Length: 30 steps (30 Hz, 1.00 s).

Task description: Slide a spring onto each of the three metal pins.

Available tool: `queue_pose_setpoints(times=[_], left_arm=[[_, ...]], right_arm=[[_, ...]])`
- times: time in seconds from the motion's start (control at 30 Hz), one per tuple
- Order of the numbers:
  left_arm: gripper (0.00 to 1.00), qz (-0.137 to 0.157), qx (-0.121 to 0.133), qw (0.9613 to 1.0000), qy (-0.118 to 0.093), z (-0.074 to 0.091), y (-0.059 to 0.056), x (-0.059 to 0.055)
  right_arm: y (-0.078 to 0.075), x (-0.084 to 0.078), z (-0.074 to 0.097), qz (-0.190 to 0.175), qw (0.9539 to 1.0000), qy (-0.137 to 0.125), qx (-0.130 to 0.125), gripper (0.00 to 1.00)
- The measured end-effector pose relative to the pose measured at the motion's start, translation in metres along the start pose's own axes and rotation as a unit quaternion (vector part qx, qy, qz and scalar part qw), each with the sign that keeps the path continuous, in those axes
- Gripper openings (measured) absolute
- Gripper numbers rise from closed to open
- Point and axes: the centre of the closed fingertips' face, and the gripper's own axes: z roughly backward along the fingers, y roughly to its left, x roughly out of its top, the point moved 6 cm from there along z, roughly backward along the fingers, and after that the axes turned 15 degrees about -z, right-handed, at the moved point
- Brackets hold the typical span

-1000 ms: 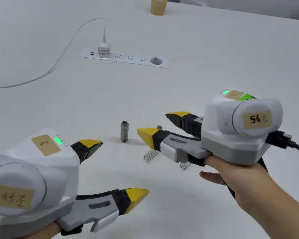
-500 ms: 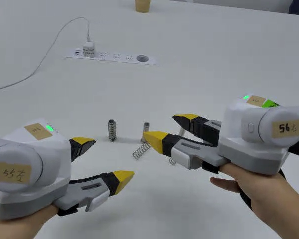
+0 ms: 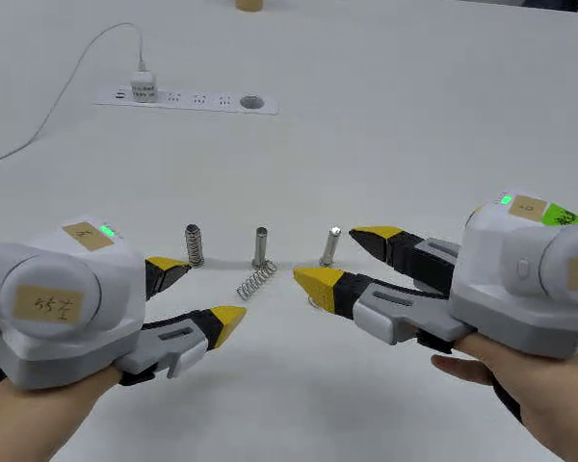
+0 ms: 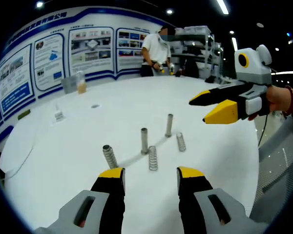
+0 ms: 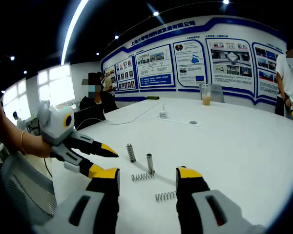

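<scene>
Three metal pins stand in a row on the white table. The left pin (image 3: 194, 244) wears a spring; the middle pin (image 3: 261, 246) and right pin (image 3: 331, 246) are bare. One loose spring (image 3: 256, 279) lies in front of the middle pin. A second loose spring (image 4: 180, 142) lies near the right pin. My left gripper (image 3: 200, 294) is open, just left of and nearer than the row. My right gripper (image 3: 342, 257) is open beside the right pin, holding nothing. The left gripper view has the sprung pin (image 4: 109, 156) closest.
A white power strip (image 3: 183, 99) with a plugged adapter and cable lies at the far left. A cup (image 4: 81, 87) stands at the table's far edge. People stand beyond the table in both gripper views. Bare tabletop surrounds the pins.
My right gripper has drawn back to the right, uncovering the middle and right pins. The head camera has shifted. Both grippers stay open.
</scene>
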Motion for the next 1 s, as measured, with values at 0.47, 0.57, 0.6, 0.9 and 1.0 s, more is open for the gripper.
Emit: queue_pose_setpoints(times=[0.47, 0.57, 0.6, 0.9, 1.0], left_arm=[[0.36, 0.01, -0.026, 0.9996, 0.012, -0.03, -0.002, -0.003], [0.35, 0.005, -0.028, 0.9995, 0.015, -0.035, -0.003, -0.003], [0.35, 0.005, -0.029, 0.9994, 0.016, -0.037, -0.003, -0.003], [0.3, 0.006, -0.033, 0.999, 0.029, -0.05, -0.003, -0.009], [0.29, 0.009, -0.034, 0.9988, 0.033, -0.051, -0.004, -0.01]], right_arm=[[-0.005, -0.018, 0.015, -0.008, 0.9999, 0.012, -0.006, 0.55], [-0.006, -0.022, 0.017, -0.017, 0.9997, 0.015, -0.005, 0.58], [-0.006, -0.023, 0.018, -0.019, 0.9997, 0.014, -0.005, 0.59], [-0.007, -0.032, 0.023, -0.025, 0.9995, 0.018, -0.008, 0.67], [-0.008, -0.034, 0.025, -0.026, 0.9993, 0.025, -0.012, 0.69]])
